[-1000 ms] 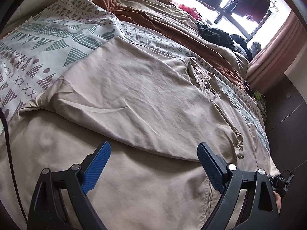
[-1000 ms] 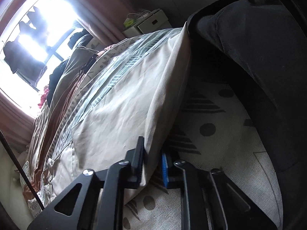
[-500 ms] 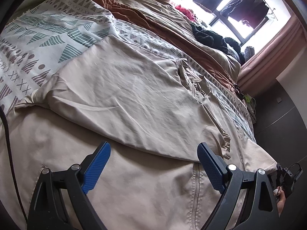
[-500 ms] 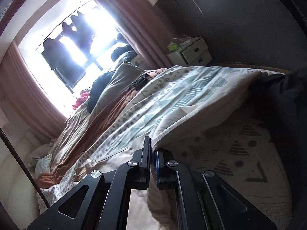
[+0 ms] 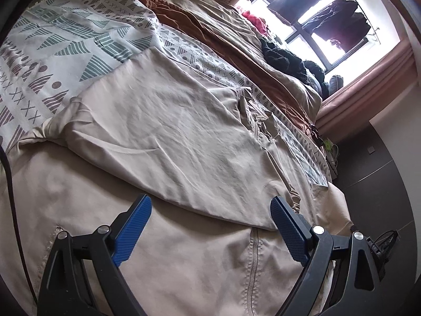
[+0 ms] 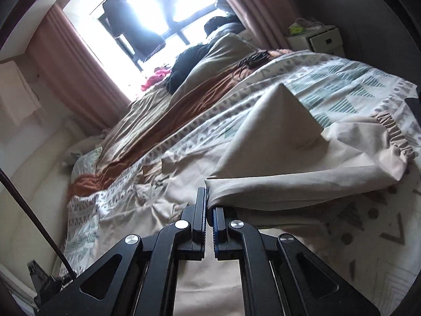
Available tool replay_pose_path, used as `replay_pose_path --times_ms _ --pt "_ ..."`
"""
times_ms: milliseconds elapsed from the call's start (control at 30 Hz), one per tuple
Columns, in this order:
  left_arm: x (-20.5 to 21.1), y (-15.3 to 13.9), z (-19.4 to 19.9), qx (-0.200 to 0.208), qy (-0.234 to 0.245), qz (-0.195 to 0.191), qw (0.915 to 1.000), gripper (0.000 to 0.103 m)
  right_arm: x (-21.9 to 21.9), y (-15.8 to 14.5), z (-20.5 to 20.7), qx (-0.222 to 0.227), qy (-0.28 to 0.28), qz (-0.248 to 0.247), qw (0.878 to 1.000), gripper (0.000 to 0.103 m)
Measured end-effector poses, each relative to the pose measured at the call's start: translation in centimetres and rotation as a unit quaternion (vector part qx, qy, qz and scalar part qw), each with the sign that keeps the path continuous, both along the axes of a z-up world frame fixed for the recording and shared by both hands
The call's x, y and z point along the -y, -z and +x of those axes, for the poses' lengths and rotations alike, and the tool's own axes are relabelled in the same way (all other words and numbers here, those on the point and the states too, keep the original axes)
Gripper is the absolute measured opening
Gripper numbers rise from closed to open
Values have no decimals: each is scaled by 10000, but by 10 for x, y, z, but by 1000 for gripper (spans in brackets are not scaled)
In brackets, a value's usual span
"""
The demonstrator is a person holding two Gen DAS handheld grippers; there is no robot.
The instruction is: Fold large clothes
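A large beige jacket [image 5: 171, 137] with a zipper lies spread on the bed, one part folded over the rest. My left gripper [image 5: 210, 226] is open and empty, hovering just above the jacket's near part, its blue pads [image 5: 133, 229] wide apart. In the right wrist view my right gripper [image 6: 208, 205] is shut on an edge of the beige jacket [image 6: 276, 152] and holds it lifted above the bed; the elastic cuff [image 6: 397, 137] hangs at the right.
A patterned white and green blanket [image 5: 65, 44] covers the bed, with brown and tan bedding [image 5: 223, 34] beyond. Dark clothes [image 5: 284, 55] pile near the window. A white nightstand [image 6: 318, 39] stands by the curtain. A black cable [image 5: 10, 189] runs along the left.
My right gripper has swung up and over the bed with the jacket edge held, lifting the fabric. My left gripper has drawn back slightly, staying open.
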State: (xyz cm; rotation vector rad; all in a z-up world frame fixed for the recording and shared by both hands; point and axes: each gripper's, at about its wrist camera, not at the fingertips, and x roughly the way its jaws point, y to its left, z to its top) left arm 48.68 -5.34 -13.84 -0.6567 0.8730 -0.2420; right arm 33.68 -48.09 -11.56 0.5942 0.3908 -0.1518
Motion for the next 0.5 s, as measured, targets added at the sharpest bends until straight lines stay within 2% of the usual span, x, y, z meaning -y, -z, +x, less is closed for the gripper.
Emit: replay_pose_path --times_ms 100,233,333,500 --pt "-5 0 0 -3 -63 -58 10000 93 -3 7 28 -383 -334 9 9987 1" --pt "-10 1 1 -36 -135 -122 9998 93 -8 17 44 -820 -675 196 9942 1" --pt "-11 2 2 -55 -172 -155 9997 93 -5 17 51 -1066 -633 251 9920 1" --pt "-11 3 2 -62 -145 -160 9997 93 8 12 48 -1200 -571 848 9875 5"
